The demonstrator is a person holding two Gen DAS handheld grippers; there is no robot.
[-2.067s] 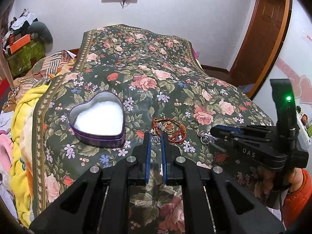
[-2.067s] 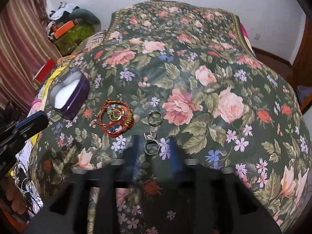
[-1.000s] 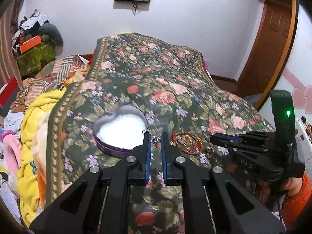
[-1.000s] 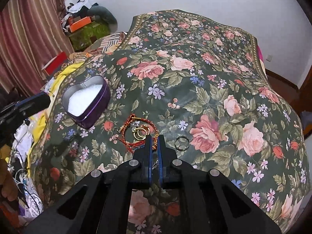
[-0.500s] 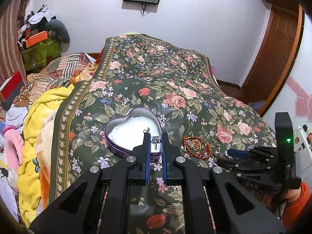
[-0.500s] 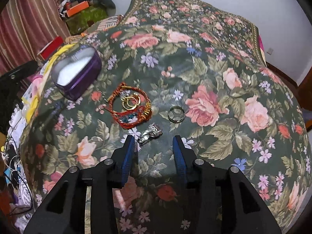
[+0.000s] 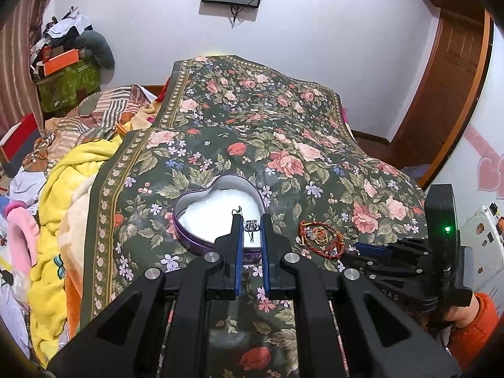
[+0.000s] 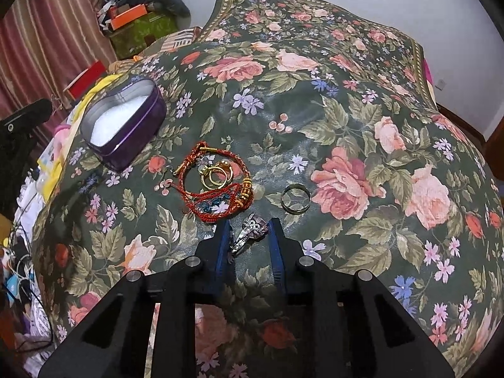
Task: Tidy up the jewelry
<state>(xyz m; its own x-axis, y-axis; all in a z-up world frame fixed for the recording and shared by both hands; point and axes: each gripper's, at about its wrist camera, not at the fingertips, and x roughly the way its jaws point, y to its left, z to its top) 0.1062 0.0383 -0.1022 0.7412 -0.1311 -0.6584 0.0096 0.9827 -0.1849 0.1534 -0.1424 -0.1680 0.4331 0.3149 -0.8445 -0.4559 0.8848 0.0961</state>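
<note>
My left gripper [image 7: 251, 225] is shut on a small silver earring [image 7: 252, 226] and holds it over the near edge of the purple heart-shaped tin [image 7: 189, 239], which has a white lining. The tin also shows in the right wrist view [image 8: 138, 138]. My right gripper [image 8: 249, 231] is open, its jaws on either side of a silver stone ring [image 8: 250, 233] lying on the floral bedspread. Just beyond lie a red cord bracelet [image 8: 214, 189], gold hoop earrings [image 8: 215, 174] inside it, and a plain band ring [image 8: 295, 200].
The floral bedspread [image 8: 346, 110] covers the bed. A yellow blanket [image 7: 69, 208] and heaped clothes lie at the left. A green box with clutter [image 7: 63, 78] stands at the back left. A wooden door [image 7: 447, 94] is at the right.
My left gripper has carried the earring from beside the bracelet to above the tin. My right gripper has opened and come down around the silver stone ring.
</note>
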